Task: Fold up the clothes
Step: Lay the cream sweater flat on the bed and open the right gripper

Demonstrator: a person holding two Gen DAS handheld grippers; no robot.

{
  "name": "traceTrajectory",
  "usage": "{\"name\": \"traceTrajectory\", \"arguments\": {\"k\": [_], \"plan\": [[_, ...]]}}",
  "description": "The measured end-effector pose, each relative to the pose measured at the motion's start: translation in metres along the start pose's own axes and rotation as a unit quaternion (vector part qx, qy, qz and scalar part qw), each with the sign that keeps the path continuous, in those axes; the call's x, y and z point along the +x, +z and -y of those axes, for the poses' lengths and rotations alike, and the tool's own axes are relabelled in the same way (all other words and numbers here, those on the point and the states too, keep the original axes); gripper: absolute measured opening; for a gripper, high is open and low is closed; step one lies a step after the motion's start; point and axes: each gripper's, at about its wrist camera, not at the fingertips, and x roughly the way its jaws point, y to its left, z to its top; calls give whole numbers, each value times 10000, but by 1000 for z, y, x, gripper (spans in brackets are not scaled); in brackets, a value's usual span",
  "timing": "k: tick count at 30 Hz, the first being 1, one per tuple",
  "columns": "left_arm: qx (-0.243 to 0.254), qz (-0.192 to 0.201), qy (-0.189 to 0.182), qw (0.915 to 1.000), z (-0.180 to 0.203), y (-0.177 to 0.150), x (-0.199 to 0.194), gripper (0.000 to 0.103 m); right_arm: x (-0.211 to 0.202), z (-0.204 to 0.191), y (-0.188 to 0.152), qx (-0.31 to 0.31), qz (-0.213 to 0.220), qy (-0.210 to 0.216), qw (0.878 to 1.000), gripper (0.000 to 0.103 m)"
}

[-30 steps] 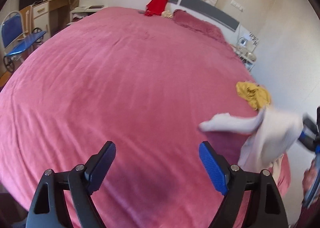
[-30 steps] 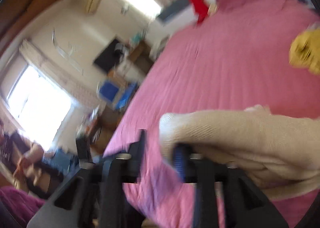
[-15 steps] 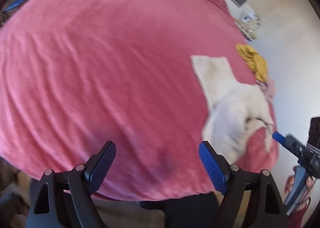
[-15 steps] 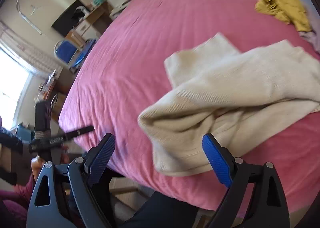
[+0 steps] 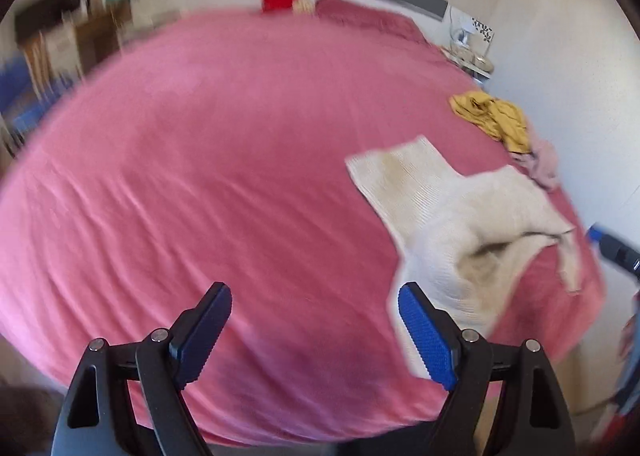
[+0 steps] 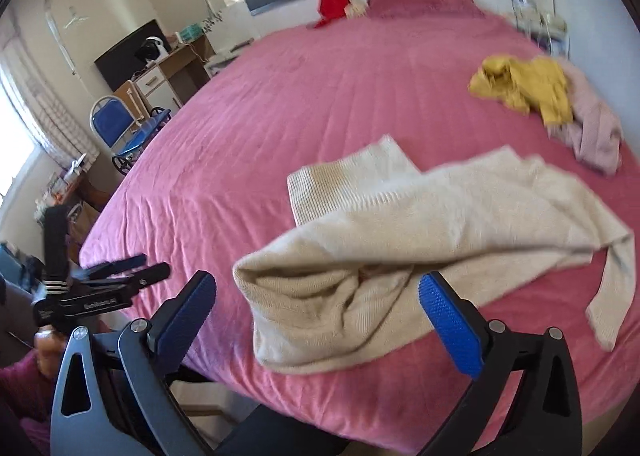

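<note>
1. Because the cream sweater is heaped near the front edge of the bed, with its lower hem close to the drop, it could be dragged off the mattress if a corner is pulled toward the person.
2. The jaws of the right gripper have just been opening and are now spread wide; the sweater is seen past them, untouched by the blue pads.
3. The jaws of the left gripper are likewise held apart, with only pink bedspread between them and the sweater just to the right.
4. A single layer could be missed and two pinched together, since the knit is bunched into thick, overlapping folds.
5. One sleeve trails loose at the right and could be snagged or left twisted.
6. The sweater is judged soft, ribbed and stretchy; the bedspread looks plush and lightly rippled.
7. A crumpled yellow garment and a pale pink garment are piled farther back.
</note>
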Motion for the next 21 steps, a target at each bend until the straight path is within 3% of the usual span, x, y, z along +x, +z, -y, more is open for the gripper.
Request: {"name": "traceTrajectory", "arguments": {"k": [2,5,7,9,12,14,19,21], "plan": [[230,631,588,9960,-5,4,-29,86,-11,-21,10,-315,510,-62,9982,103],[63,1770,1361,9747,-29,10,-86,86,-33,-53,36,-623,1463,-91,9872,103],[-137,2048,1655,9646,-52,16,-111,86,-41,-70,52,-742,2041,-112,9761,103],[-403,2005,1536,9667,-77,21,-122,86,-37,-79,61,-688,2293,-26,9709,103],[-733,2066,1478,9644,-108,18,-138,86,-21,-85,71,-485,2057,276,9770,103],[-808,2112,1406,9639,-121,12,-144,86,-22,-93,69,-592,2098,256,9756,103],[-906,2192,1430,9609,-131,1,-156,86,-49,-126,46,-1577,2897,-790,9407,103],[-918,2353,1093,9614,-127,-6,-159,86,-42,-123,46,-1415,2639,-798,9508,103]]}}
